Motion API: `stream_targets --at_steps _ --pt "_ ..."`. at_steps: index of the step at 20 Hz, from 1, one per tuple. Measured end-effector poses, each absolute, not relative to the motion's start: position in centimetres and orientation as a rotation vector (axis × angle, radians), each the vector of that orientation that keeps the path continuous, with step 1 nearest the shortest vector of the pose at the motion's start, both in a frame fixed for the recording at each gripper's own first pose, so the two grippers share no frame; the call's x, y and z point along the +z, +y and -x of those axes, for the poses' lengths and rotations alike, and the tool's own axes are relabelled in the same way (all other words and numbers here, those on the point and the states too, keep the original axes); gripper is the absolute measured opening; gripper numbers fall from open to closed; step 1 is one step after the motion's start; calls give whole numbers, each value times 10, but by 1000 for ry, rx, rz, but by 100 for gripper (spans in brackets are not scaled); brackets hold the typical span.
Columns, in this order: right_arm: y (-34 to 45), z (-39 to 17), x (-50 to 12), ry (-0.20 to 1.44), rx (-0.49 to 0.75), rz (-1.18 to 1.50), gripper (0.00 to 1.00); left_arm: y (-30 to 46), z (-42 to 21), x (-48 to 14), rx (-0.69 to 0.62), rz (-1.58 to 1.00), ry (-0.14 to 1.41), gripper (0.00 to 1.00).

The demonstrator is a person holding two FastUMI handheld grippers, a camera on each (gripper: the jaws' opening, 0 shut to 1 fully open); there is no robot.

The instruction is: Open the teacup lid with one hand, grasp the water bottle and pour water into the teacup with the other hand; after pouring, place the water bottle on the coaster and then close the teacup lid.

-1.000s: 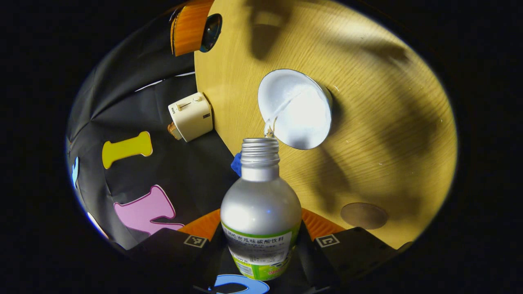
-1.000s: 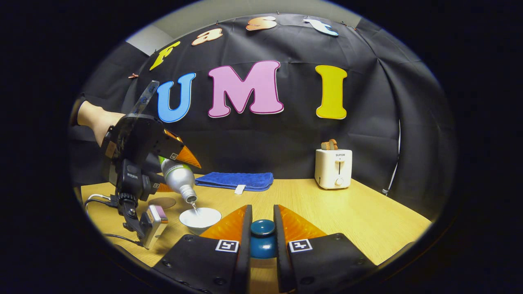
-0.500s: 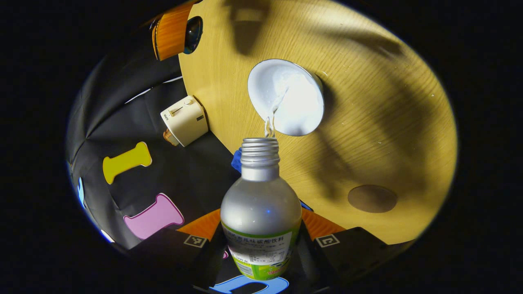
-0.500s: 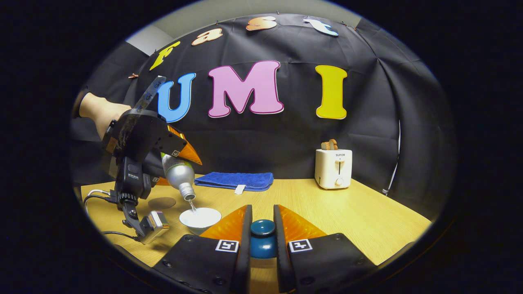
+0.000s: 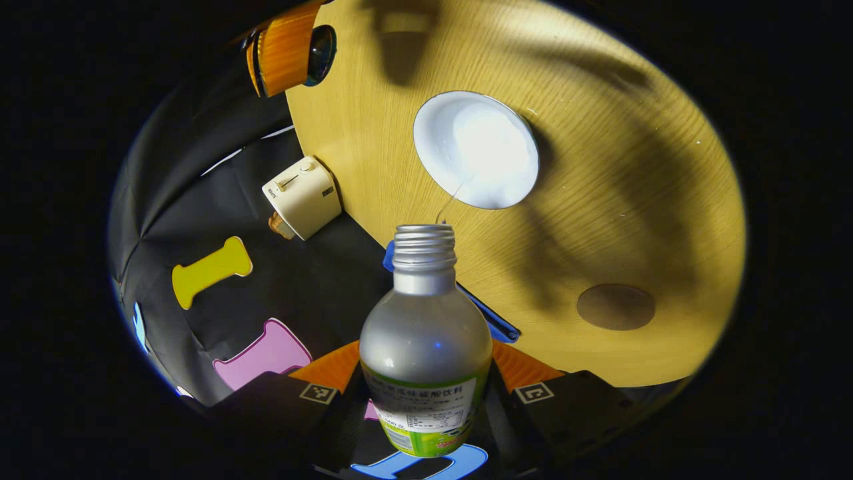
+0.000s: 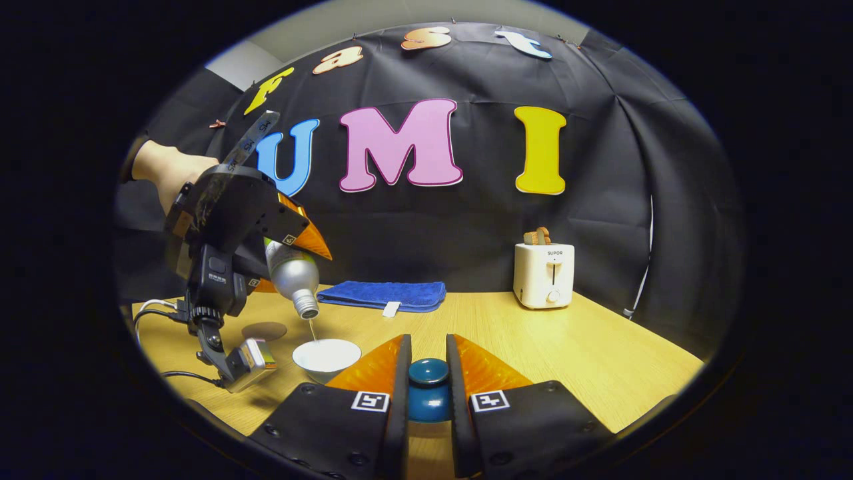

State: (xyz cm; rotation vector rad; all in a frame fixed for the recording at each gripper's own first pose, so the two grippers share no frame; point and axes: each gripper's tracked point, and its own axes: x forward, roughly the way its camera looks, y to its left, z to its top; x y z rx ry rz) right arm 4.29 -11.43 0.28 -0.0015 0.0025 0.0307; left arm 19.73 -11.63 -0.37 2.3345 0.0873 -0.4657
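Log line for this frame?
phase: pouring | left: bottle tilted over cup, thin stream | right: holding lid | coaster: bare

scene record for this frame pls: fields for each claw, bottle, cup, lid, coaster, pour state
left claw: shut on the water bottle, tilted mouth-down above the teacup
right claw: shut on the teacup lid by its knob, held off the cup
teacup: open, on the table, liquid inside
pour state: thin stream from bottle mouth to cup
coaster: bare, on the table beside the cup
background: toaster and blue towel at the table's far edge
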Motion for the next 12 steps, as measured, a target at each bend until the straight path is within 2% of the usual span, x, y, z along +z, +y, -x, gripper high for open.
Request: stream_targets --at_steps 12 --pt "-114 -42 3 3 31 2 30 -119 -193 -1 -433 -2341 42 81"
